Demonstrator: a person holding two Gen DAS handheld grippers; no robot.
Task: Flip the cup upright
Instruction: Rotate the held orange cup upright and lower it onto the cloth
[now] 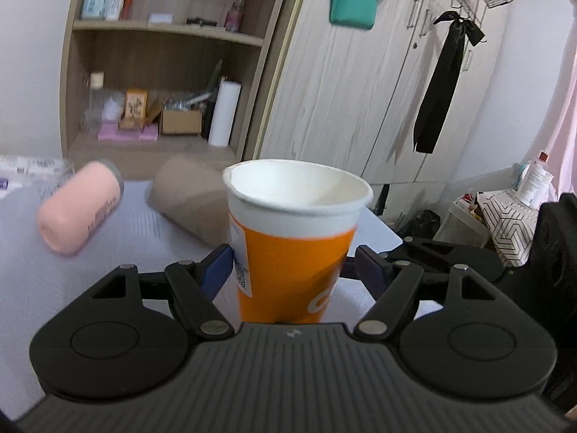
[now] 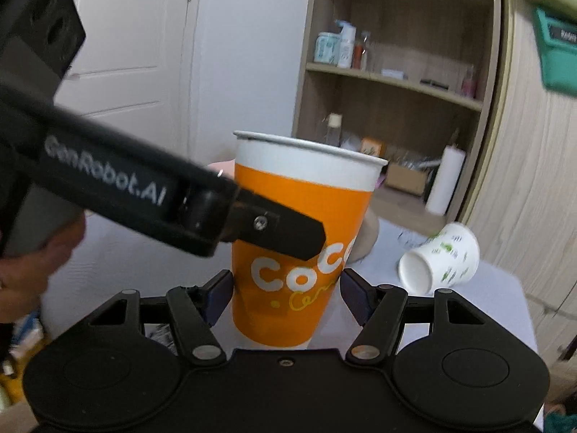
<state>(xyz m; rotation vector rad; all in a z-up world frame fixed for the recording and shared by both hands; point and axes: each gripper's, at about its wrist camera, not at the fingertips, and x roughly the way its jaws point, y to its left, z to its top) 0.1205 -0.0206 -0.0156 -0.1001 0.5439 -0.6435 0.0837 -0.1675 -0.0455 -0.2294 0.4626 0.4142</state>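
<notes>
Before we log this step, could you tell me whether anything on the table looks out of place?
The orange cup stands upright, but a white cup, a pink cup and a brown cup lie tipped on their sides.

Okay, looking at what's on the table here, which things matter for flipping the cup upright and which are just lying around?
For the job:
- orange cup, upright, mouth up
- left gripper, fingers either side of it
- right gripper, fingers either side too

Lying about:
- pink cylinder, on its side
- brown cup, tipped over
- white cup with green print, on its side
- shelf clutter
</notes>
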